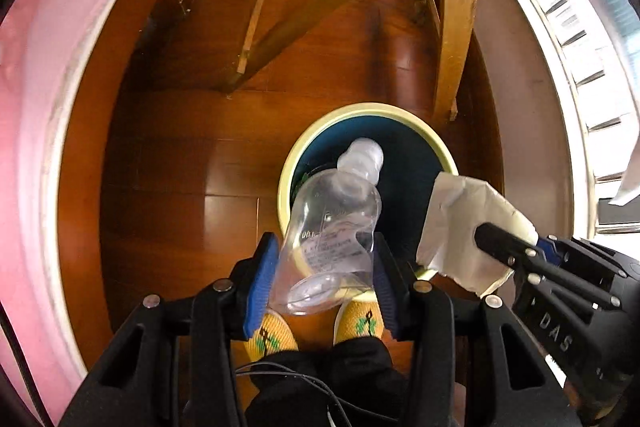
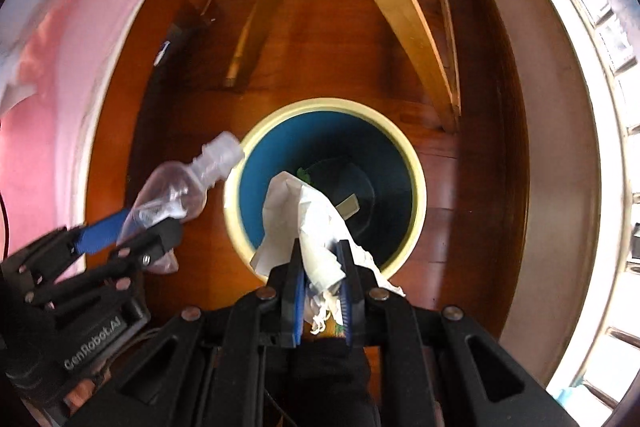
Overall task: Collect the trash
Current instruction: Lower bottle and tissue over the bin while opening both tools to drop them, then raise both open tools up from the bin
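Reddish wood floor (image 1: pixel 168 195) surrounds a blue bin (image 2: pixel 416 187). Over its rim, the left gripper (image 1: pixel 326 277) clamps a clear bottle (image 1: pixel 334 223); the right gripper (image 2: pixel 322 291) pinches crumpled paper (image 2: pixel 308 223) above its mouth. Bin contents are too dark to identify; yellow slippers (image 1: pixel 274 341) peek out, mostly hidden.

Clear bottle (image 1: pixel 332 223), white paper (image 2: pixel 316 223), blue bin (image 2: pixel 404 163) with cream rim, yellow slippers (image 1: pixel 272 339)
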`<state>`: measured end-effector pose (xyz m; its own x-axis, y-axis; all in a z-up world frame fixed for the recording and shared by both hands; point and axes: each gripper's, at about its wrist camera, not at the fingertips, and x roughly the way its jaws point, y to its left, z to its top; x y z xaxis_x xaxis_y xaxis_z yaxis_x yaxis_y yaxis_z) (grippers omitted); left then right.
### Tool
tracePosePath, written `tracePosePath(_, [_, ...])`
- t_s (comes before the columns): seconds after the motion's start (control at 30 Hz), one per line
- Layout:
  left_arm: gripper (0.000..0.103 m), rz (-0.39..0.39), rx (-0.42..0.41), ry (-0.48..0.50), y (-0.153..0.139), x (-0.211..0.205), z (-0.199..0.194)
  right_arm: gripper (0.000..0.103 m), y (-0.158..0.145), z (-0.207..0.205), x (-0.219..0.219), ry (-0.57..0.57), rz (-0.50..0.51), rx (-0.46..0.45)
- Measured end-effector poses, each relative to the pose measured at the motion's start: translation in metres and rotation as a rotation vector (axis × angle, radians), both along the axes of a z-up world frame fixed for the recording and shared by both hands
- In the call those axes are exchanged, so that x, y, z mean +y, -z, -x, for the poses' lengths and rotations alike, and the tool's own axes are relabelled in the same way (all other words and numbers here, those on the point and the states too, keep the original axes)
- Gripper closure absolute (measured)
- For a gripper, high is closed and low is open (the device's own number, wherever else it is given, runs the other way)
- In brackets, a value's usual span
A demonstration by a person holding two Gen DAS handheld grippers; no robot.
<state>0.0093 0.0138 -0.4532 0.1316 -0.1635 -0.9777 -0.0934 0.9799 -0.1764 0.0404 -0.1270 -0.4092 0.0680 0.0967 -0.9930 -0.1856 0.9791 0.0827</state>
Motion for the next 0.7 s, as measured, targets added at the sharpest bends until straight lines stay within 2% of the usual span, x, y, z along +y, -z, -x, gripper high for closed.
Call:
tracePosePath(0.13, [0.059,-0.015,-0.007,0.012,0.024,-0.002,-0.012,0.088,0.026,-0.007,-0.012,0.056,-0.015,-0.010])
tracePosePath(0.17, [0.058,-0.004,-0.009,0.008,0.027,0.000,-0.014,0.084,0.033,-0.009,-0.015,0.070,-0.027,-0.006])
tracePosePath(0.23, [0.044,0.018,0.000,-0.003,0.032,0.003,-0.019,0.083,0.044,-0.015,-0.020,0.092,-0.034,-0.002])
tracePosePath(0.27, [0.032,0.028,0.001,-0.008,0.032,0.005,-0.021,0.078,0.049,-0.018,-0.020,0.105,-0.038,0.001])
tracePosePath(0.3, [0.023,0.032,-0.005,-0.016,0.033,0.006,-0.022,0.075,0.053,-0.019,-0.020,0.112,-0.040,0.004])
tracePosePath(0.33, [0.021,0.029,-0.012,-0.022,0.033,0.007,-0.022,0.075,0.055,-0.016,-0.022,0.117,-0.043,0.007])
tracePosePath(0.43, [0.021,0.016,-0.014,-0.031,0.032,0.011,-0.019,0.063,0.059,-0.016,-0.024,0.129,-0.036,0.001])
tracePosePath(0.5, [0.020,0.015,-0.012,-0.037,0.029,0.012,-0.016,0.048,0.057,-0.012,-0.025,0.140,-0.035,-0.007])
tracePosePath(0.7, [0.020,-0.004,-0.029,-0.038,0.005,0.015,-0.007,0.047,0.035,-0.011,-0.023,0.160,-0.037,-0.037])
